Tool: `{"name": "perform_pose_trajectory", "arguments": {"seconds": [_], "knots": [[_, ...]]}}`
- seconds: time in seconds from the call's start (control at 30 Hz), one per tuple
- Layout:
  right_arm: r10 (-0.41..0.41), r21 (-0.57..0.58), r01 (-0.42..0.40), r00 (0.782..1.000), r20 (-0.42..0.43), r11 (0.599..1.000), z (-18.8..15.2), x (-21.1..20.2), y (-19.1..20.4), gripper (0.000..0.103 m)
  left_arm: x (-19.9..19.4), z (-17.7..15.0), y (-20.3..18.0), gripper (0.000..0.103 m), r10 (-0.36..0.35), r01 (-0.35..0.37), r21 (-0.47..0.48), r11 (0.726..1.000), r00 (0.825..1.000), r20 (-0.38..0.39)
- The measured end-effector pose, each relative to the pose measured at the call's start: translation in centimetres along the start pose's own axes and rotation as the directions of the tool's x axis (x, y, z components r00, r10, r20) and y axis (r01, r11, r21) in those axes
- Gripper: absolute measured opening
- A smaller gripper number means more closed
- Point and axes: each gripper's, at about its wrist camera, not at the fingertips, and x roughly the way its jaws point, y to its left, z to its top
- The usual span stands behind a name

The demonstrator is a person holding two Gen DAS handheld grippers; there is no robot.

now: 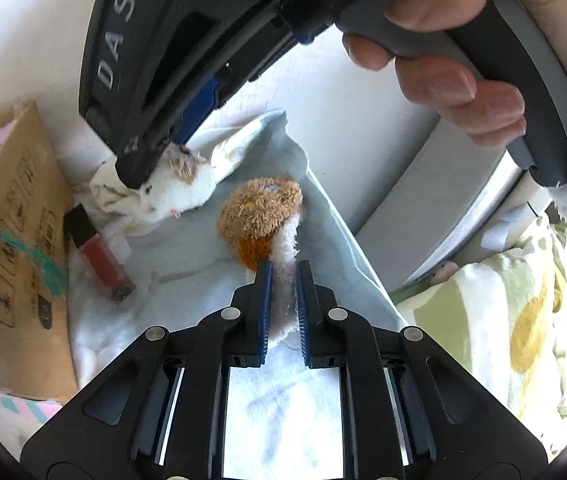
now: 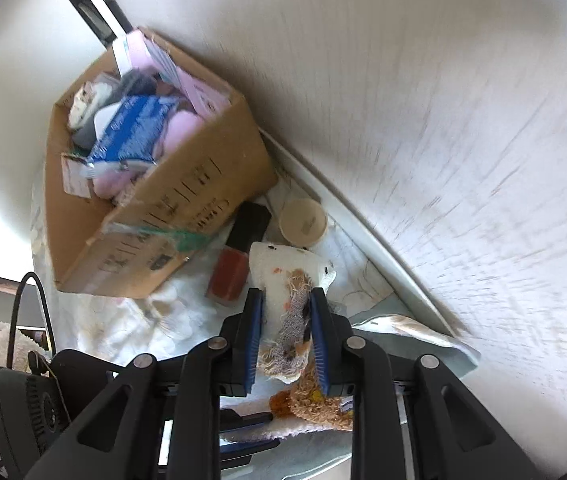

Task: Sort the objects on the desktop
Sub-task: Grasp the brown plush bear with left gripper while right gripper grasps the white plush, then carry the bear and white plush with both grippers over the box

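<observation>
One cardboard box (image 2: 155,196), packed with packets, stands at the back of the pale cloth (image 1: 187,256), beside one round cream jar (image 2: 303,222) and one red bottle (image 1: 97,254). Two plush toys lie mid-cloth: the left gripper (image 1: 283,268) is clenched on the brown mushroom toy (image 1: 261,210) by its white stalk. The right gripper (image 2: 286,300) is clenched on the white hamster toy (image 1: 177,196).
</observation>
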Motion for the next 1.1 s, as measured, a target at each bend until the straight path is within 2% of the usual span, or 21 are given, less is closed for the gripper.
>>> {"name": "perform_pose_trajectory", "arguments": {"seconds": [0.2, 0.43, 0.57, 0.67, 0.9, 1.07, 1.1], "knots": [[-0.035, 0.002, 0.035, 0.999, 0.024, 0.999, 0.9, -3.2, 1.6, 0.022, -3.4, 0.7, -0.3, 0.010, -0.026, 0.025, 0.030, 0.999, 0.999, 0.040], [-0.052, 0.009, 0.051, 0.996, 0.066, 0.999, 4.2, -8.5, 1.8, 0.022, -9.5, 2.1, 1.0, 0.010, -0.051, 0.046, 0.052, 0.998, 0.994, 0.099], [-0.066, -0.010, 0.068, 0.994, 0.092, 0.998, 6.0, -11.5, 3.5, 0.022, -13.1, 3.6, 2.2, 0.010, -0.046, 0.038, 0.063, 0.997, 0.991, 0.126], [-0.062, -0.024, 0.065, 0.990, 0.125, 0.998, 7.8, -13.2, 5.2, 0.022, -15.5, 5.2, 3.0, 0.010, -0.014, 0.002, 0.085, 0.996, 0.990, 0.142], [-0.045, -0.034, 0.053, 0.979, 0.201, 0.998, 12.0, -15.1, 8.1, 0.022, -20.6, 6.0, 11.2, 0.010, 0.100, -0.104, 0.015, 0.994, 0.981, 0.164], [-0.021, -0.007, 0.024, 0.972, 0.233, 1.000, 14.4, -14.1, 9.2, 0.022, -23.6, 5.8, 19.4, 0.010, 0.210, -0.200, -0.077, 0.977, 0.965, 0.156], [-0.015, -0.004, 0.017, 0.972, 0.233, 1.000, 14.8, -13.5, 9.4, 0.022, -23.7, 5.8, 20.1, 0.010, 0.223, -0.212, -0.087, 0.973, 0.962, 0.155]]}}
